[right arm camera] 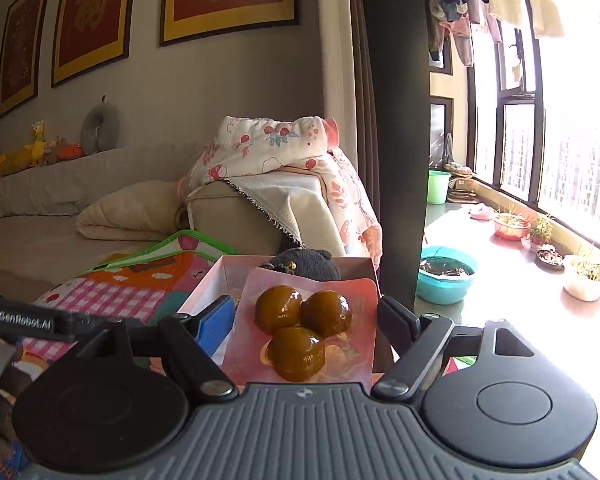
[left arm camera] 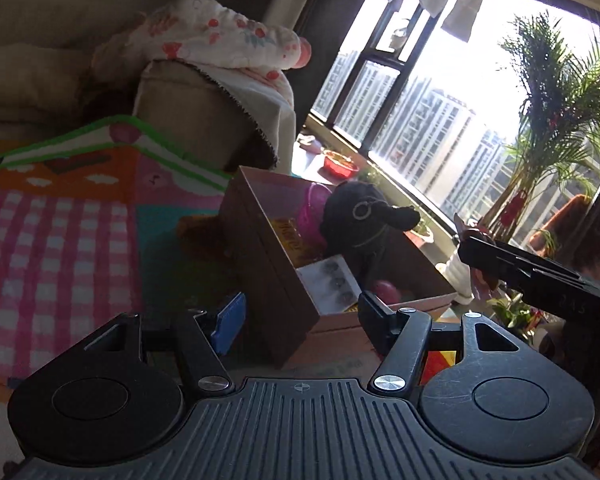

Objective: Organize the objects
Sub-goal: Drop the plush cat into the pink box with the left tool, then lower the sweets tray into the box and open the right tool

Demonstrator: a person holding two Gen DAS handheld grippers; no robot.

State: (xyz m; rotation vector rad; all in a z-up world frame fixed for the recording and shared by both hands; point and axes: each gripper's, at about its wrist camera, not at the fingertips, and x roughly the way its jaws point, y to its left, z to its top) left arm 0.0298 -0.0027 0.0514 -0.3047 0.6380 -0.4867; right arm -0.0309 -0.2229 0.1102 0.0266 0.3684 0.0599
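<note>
Between the two fingers of the right gripper (right arm camera: 306,314), at the centre of its wrist view, sits a pink packet (right arm camera: 306,320) with three glossy brown balls on its face; the blue-padded finger lies against its 9 o'clock edge and the black finger against its 3 o'clock edge, so the jaws are pinching the packet. Just beyond it, toward 12 o'clock, stands the pink-lined cardboard box (right arm camera: 236,270), with a dark plush toy (right arm camera: 304,266) showing over the packet's top edge. At 9 o'clock from the box lies a checked play mat (right arm camera: 132,292), and behind that a beige sofa (right arm camera: 60,208) with a strawberry-print blanket (right arm camera: 276,148) draped over its arm at 12 o'clock. A turquoise basin (right arm camera: 446,276) sits on the floor at 3 o'clock. From the left wrist view, the left gripper (left arm camera: 300,316) has its jaws spread wide with nothing between them, hanging just in front of the box (left arm camera: 268,264). Inside the box the black plush toy (left arm camera: 364,220) leans at 1 o'clock, a white card (left arm camera: 332,280) lies near the front wall, and a pink ball (left arm camera: 386,292) rests beside it. A potted palm (left arm camera: 560,120) stands by the window at 2 o'clock.
</note>
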